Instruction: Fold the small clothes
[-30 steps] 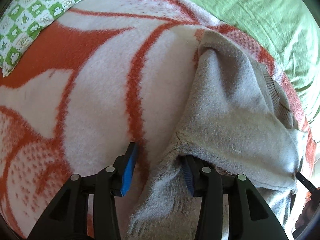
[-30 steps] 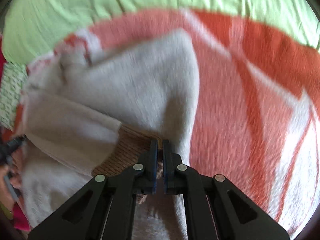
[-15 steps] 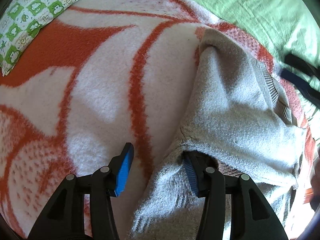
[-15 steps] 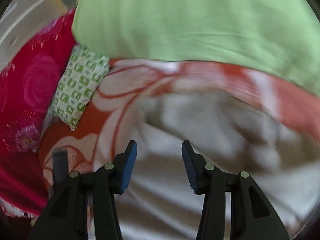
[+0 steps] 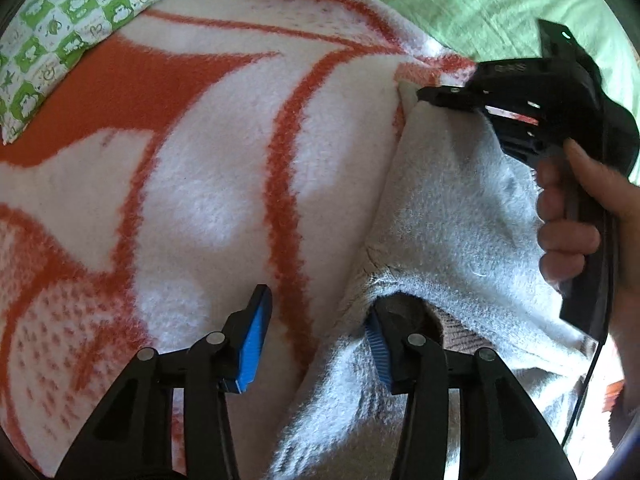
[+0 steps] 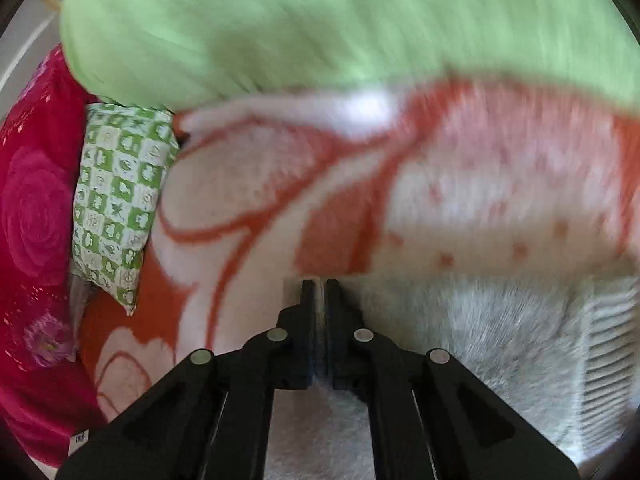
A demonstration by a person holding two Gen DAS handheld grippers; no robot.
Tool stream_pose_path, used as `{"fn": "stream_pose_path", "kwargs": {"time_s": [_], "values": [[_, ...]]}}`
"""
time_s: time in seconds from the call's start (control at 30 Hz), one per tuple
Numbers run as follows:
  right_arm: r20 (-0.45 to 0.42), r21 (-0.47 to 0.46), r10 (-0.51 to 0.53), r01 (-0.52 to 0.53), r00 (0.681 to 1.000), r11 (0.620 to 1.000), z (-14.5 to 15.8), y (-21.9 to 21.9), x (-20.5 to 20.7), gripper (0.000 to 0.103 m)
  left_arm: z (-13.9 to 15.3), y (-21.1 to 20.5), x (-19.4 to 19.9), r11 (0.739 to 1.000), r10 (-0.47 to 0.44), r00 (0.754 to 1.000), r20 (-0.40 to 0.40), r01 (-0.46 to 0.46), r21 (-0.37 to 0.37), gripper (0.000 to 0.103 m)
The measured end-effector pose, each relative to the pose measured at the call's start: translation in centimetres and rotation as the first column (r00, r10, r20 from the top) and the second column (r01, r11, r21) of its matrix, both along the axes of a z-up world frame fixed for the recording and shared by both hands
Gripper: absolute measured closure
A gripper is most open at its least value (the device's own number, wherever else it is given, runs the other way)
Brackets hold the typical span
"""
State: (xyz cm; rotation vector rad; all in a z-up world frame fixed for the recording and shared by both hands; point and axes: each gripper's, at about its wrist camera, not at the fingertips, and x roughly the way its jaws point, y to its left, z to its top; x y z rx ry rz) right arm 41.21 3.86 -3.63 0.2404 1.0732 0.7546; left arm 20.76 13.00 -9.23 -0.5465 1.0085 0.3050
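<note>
Bed is covered by an orange-and-white fleece blanket (image 5: 224, 168), big leaf/swirl pattern plus a dotted patch. Light green sheet (image 5: 460, 4) shows beyond the blanket's far edge. Green-and-white checked pillow (image 5: 72, 28) at the far-left corner, overlapping the blanket edge; a magenta rose-print fabric (image 6: 32, 208) lies just left of it, at the bed's left side. Grey fuzzy garment (image 5: 452, 216) lies directly on the blanket toward its right side, partly folded over itself, ribbed hem (image 6: 608, 364) showing at one end.

Orange-white blanket (image 5: 208, 152) beside green sheet (image 6: 320, 28), checked pillow (image 6: 120, 196).
</note>
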Motion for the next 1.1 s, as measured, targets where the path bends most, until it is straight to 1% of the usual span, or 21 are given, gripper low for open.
{"fn": "stream_pose_path", "kwargs": {"time_s": [0.07, 0.1, 0.13, 0.17, 0.2, 0.23, 0.33, 0.4, 0.43, 0.47, 0.53, 0.63, 0.7, 0.73, 0.8, 0.87, 1.0, 1.07, 1.1], "values": [[0.021, 0.020, -0.026, 0.026, 0.999, 0.999, 0.9, -1.2, -1.0, 0.093, 0.2, 0.3, -0.3, 1.000, -0.012, 1.000, -0.003, 0.012, -0.001, 0.055], [0.053, 0.036, -0.045, 0.043, 0.998, 0.998, 1.8, -2.3, -2.1, 0.087, 0.3, 0.4, -0.5, 1.000, -0.015, 1.000, -0.008, 0.015, 0.002, 0.055], [0.083, 0.061, -0.063, 0.058, 0.995, 0.996, 2.7, -3.8, -3.5, 0.079, 0.3, 0.4, -0.7, 1.000, -0.020, 1.000, -0.015, 0.021, 0.004, 0.055], [0.095, 0.070, -0.074, 0.068, 0.993, 0.995, 3.2, -4.6, -4.0, 0.074, 0.4, 0.4, -0.9, 1.000, -0.023, 1.000, -0.016, 0.023, 0.007, 0.055], [0.111, 0.077, -0.091, 0.083, 0.990, 0.994, 3.8, -6.3, -5.4, 0.068, 0.6, 0.4, -1.3, 1.000, -0.020, 1.000, -0.021, 0.021, 0.017, 0.055], [0.117, 0.081, -0.104, 0.095, 0.988, 0.992, 4.0, -7.6, -6.5, 0.066, 0.6, 0.4, -1.6, 1.000, -0.019, 1.000, -0.024, 0.019, 0.018, 0.055], [0.096, 0.103, -0.151, 0.141, 0.984, 0.985, 4.4, -12.6, -10.1, 0.066, 0.7, 0.5, -2.9, 1.000, -0.017, 0.999, -0.034, 0.018, 0.023, 0.055], [0.067, 0.100, -0.198, 0.191, 0.978, 0.976, 3.8, -16.1, -13.1, 0.066, 0.8, 0.4, -3.7, 1.000, -0.016, 0.999, -0.043, 0.016, 0.017, 0.055], [0.054, 0.101, -0.218, 0.212, 0.974, 0.972, 3.5, -17.5, -14.5, 0.064, 0.9, 0.3, -4.3, 1.000, -0.020, 0.999, -0.047, 0.020, 0.014, 0.055], [0.039, 0.091, -0.254, 0.250, 0.966, 0.964, 2.9, -19.7, -16.5, 0.063, 1.1, 0.1, -4.9, 1.000, -0.025, 0.998, -0.050, 0.025, 0.014, 0.055], [0.025, 0.063, -0.299, 0.297, 0.954, 0.953, 2.1, -22.1, -19.1, 0.056, 1.5, -0.2, -6.2, 0.999, -0.040, 0.997, -0.065, 0.041, 0.015, 0.055], [0.001, 0.023, -0.364, 0.363, 0.932, 0.931, 0.8, -26.0, -23.6, 0.056, 2.0, -0.4, -8.6, 0.997, -0.069, 0.996, -0.063, 0.068, -0.024, 0.053], [-0.007, 0.001, -0.407, 0.407, 0.913, 0.913, 0.1, -28.3, -26.5, 0.056, 2.3, -0.7, -10.2, 0.995, -0.097, 0.993, -0.068, 0.094, -0.041, 0.049], [-0.010, -0.008, -0.425, 0.425, 0.905, 0.905, -0.1, -29.1, -27.6, 0.056, 2.4, -0.8, -11.3, 0.992, -0.114, 0.991, -0.073, 0.110, -0.057, 0.046], [-0.027, -0.019, -0.466, 0.466, 0.884, 0.885, -0.7, -30.9, -30.1, 0.056, 2.5, -1.0, -13.3, 0.985, -0.147, 0.986, -0.077, 0.139, -0.099, 0.045], [-0.037, -0.037, -0.505, 0.504, 0.862, 0.863, -1.1, -32.5, -32.5, 0.056, 2.4, -1.4, -14.8, 0.979, -0.172, 0.982, -0.083, 0.161, -0.122, 0.041], [-0.046, -0.060, -0.557, 0.554, 0.829, 0.830, -1.6, -34.6, -36.3, 0.056, 1.9, -3.0, -18.6, 0.957, -0.241, 0.966, -0.094, 0.220, -0.191, 0.041], [-0.043, -0.061, -0.582, 0.579, 0.812, 0.813, -1.6, -35.5, -38.2, 0.056, 1.6, -3.8, -19.7, 0.947, -0.265, 0.959, -0.100, 0.239, -0.215, 0.040], [-0.040, -0.062, -0.591, 0.589, 0.805, 0.806, -1.5, -35.8, -38.9, 0.056, 1.4, -4.3, -20.6, 0.938, -0.282, 0.954, -0.101, 0.252, -0.237, 0.039]]}}
